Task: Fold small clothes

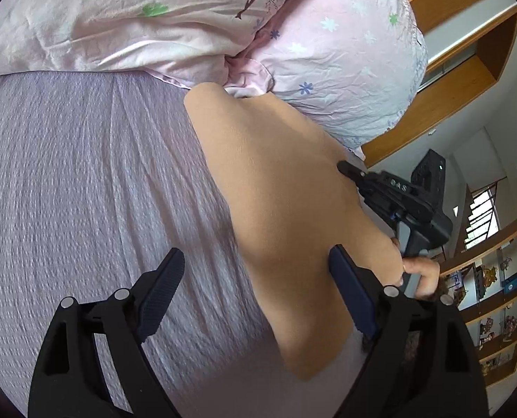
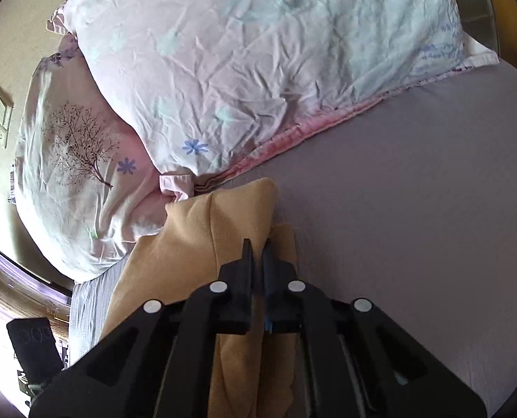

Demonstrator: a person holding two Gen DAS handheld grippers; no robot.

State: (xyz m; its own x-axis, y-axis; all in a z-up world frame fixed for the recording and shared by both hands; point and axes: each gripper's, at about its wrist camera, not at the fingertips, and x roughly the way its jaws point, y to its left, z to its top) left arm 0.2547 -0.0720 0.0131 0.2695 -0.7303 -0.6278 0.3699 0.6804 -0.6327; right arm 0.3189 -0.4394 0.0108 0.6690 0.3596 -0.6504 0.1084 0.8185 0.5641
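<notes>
A tan garment (image 1: 279, 188) lies spread on the lilac bed sheet (image 1: 84, 181), its far end against the pillows. My left gripper (image 1: 256, 264) is open, its jaws standing wide apart over the garment's near left edge and holding nothing. My right gripper (image 2: 257, 249) is shut on the tan garment (image 2: 195, 240), pinching a raised fold of it. In the left wrist view the right gripper (image 1: 345, 167) shows at the garment's right edge, held by a hand (image 1: 420, 271).
Two pink floral pillows (image 1: 335, 55) (image 2: 223, 69) lie at the head of the bed, touching the garment. A wooden headboard (image 1: 460, 80) and wooden shelves (image 1: 495, 299) with small items stand to the right. The lilac sheet (image 2: 415, 209) stretches right of the garment.
</notes>
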